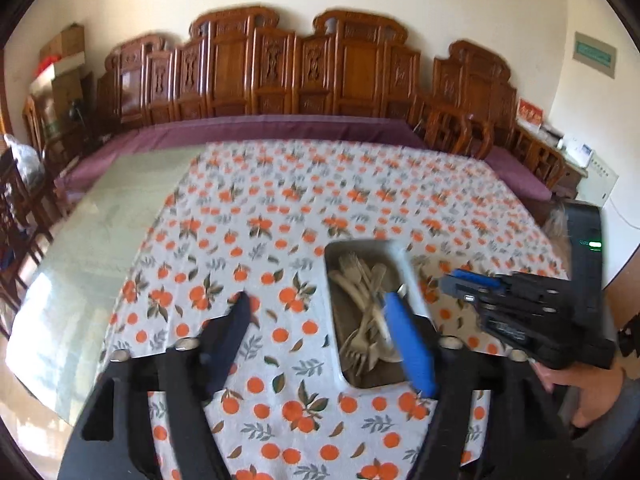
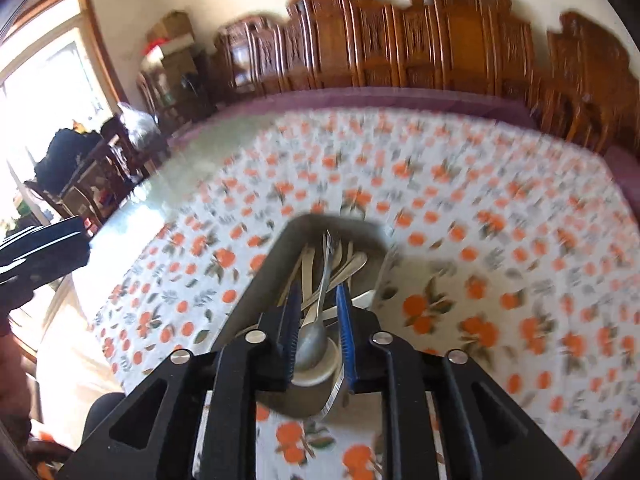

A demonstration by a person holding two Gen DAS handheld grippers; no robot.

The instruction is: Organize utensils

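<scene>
Blue-padded right tongs [image 2: 318,332] above tray [image 2: 256,296]

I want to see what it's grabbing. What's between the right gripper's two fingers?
In the right wrist view, a spoon lies between the right gripper's fingers, in the tray of forks and spoons.

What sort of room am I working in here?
Most likely a home dining or living room: a table under an orange-print tablecloth, a long carved wooden bench with purple cushions along the wall, and a tray of forks and spoons.
</scene>
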